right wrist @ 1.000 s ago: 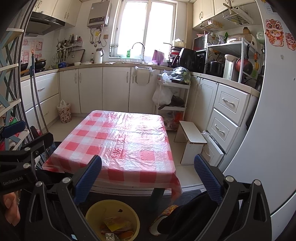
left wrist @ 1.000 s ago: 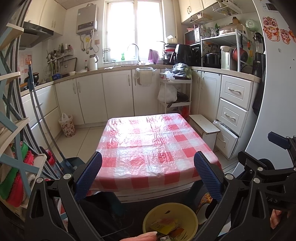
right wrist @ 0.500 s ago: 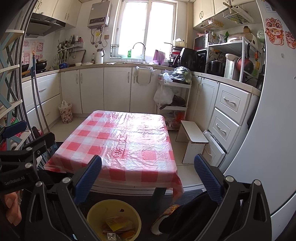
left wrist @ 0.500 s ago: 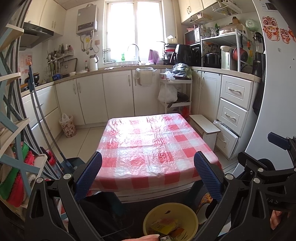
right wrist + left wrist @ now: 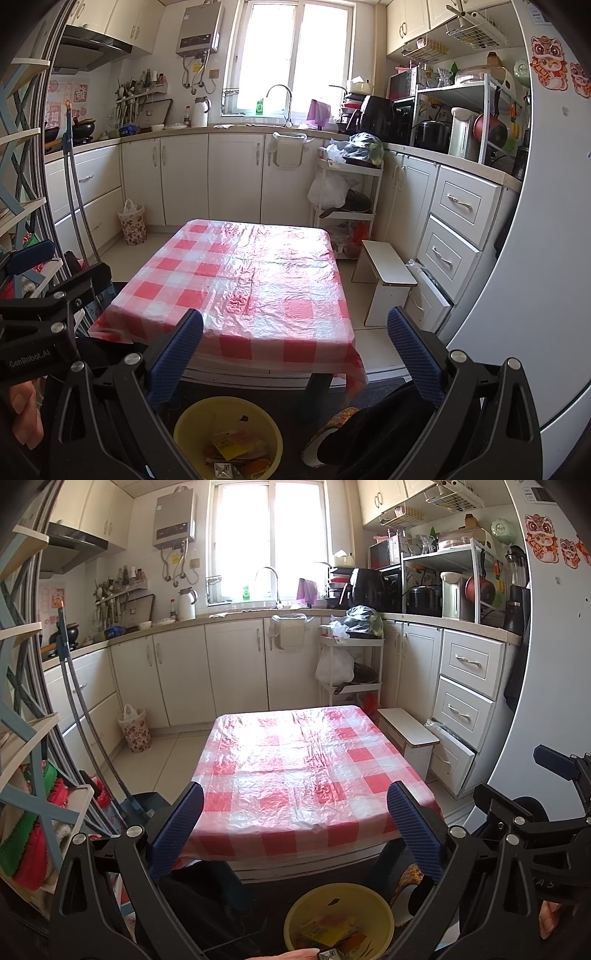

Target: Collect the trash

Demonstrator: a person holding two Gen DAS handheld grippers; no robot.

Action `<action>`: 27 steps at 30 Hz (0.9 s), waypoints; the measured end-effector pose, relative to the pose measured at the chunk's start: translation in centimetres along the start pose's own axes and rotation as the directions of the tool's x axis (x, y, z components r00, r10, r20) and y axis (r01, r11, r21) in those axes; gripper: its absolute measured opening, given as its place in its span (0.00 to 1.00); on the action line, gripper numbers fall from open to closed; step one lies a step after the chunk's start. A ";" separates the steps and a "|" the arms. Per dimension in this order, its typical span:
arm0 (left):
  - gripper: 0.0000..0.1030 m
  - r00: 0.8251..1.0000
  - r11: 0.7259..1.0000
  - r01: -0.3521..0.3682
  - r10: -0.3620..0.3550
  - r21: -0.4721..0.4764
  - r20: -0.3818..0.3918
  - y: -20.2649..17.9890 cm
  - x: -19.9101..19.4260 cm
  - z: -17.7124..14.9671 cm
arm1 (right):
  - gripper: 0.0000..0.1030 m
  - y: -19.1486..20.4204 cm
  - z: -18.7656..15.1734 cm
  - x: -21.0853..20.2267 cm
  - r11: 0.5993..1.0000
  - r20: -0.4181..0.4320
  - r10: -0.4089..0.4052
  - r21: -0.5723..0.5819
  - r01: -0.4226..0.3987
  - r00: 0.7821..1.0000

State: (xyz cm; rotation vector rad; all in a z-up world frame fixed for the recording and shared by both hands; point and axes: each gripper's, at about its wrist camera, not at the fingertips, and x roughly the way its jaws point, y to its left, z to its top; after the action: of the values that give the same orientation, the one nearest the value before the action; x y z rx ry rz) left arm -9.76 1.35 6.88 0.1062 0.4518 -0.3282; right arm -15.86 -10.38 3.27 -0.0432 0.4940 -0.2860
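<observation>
- Nearest, low on the floor in front of the table, stands a yellow bin [image 5: 228,437] with wrappers [image 5: 236,445] and scraps already in it. It sits just under the near table edge, probably so that trash can be dropped straight down into it.
- The left gripper [image 5: 295,829] hangs above the bin with its jaws spread wide. Nothing lies between the blue pads [image 5: 177,827], and they touch nothing.
- The right gripper [image 5: 295,354] is held level beside it, jaws likewise spread wide and empty. Each gripper shows at the edge of the other's view, so the two are side by side, near but apart.
- Both point forward over the table instead of down at anything, which looks like a resting or finishing pose rather than a reach.
- The table [image 5: 303,760], under a red checked plastic cloth, shows no trash on its top, so the collecting seems largely done.
- Beyond it, a white stool [image 5: 384,273] stands by the drawers at the right.
- Farthest, a small floral waste basket [image 5: 135,729] sits against the cabinets under the counter, well apart from the table.
</observation>
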 end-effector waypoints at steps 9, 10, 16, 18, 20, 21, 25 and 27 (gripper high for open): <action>0.93 1.000 1.000 0.013 -0.013 -0.020 -0.002 0.2 -0.1 0.0 | 0.93 0.0 0.0 0.0 1.000 -0.001 0.001 -0.001 -0.001 1.000; 0.93 1.000 1.000 0.014 -0.014 -0.019 -0.001 0.2 -0.1 0.0 | 0.93 0.0 0.0 0.0 1.000 -0.001 0.003 -0.002 -0.003 1.000; 0.93 1.000 1.000 0.017 -0.017 -0.011 -0.001 0.0 -0.1 0.0 | 0.93 0.2 0.1 -0.1 1.000 0.000 0.006 -0.006 -0.006 1.000; 0.93 1.000 1.000 0.019 -0.019 -0.012 -0.002 0.0 -0.1 0.0 | 0.93 0.2 0.0 -0.1 1.000 -0.002 0.007 -0.006 -0.007 1.000; 0.93 1.000 1.000 0.019 -0.019 -0.012 -0.001 0.0 -0.1 0.0 | 0.93 0.4 0.1 -0.2 1.000 -0.002 0.007 -0.006 -0.007 1.000; 0.93 1.000 1.000 0.016 -0.015 -0.011 0.001 0.0 -0.2 0.0 | 0.93 0.3 0.1 -0.2 1.000 -0.003 0.008 -0.006 -0.008 1.000; 0.93 1.000 1.000 0.004 -0.004 -0.012 0.007 -0.2 -0.2 0.0 | 0.93 0.5 0.0 -0.1 1.000 -0.005 0.013 -0.009 -0.014 1.000; 0.93 1.000 1.000 0.004 -0.004 -0.019 0.012 -0.1 -0.2 0.0 | 0.93 0.4 0.0 0.0 1.000 -0.007 0.017 -0.009 -0.017 1.000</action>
State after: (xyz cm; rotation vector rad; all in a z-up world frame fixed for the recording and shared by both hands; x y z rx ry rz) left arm -9.98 1.35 6.93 0.0852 0.4433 -0.3283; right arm -15.78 -9.99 3.20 -0.0467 0.5024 -0.2676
